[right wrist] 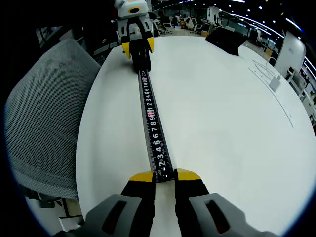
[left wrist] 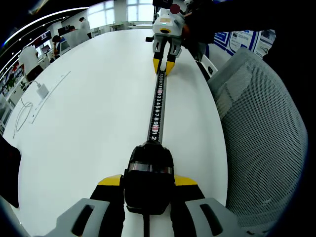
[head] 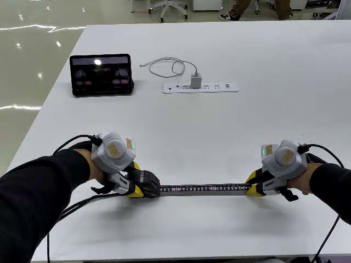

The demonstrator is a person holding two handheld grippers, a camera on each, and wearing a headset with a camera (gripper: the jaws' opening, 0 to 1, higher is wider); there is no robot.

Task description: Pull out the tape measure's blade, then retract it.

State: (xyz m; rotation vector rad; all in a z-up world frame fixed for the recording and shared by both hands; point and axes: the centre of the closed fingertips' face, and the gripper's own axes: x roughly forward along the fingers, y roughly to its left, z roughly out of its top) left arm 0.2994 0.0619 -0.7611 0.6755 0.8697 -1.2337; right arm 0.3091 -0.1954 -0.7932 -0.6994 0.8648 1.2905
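A: Head view?
B: On the white table (head: 219,126), the left gripper (head: 136,188) clamps the tape measure case (head: 145,183). The right gripper (head: 253,190) pinches the blade (head: 203,188) tip, and the blade lies flat between them.
A: Left gripper view?
B: Jaws closed on the black case; the blade runs ahead to the right gripper.
A: Right gripper view?
B: Yellow fingertips squeeze the blade's end, numbers leading away to the left gripper
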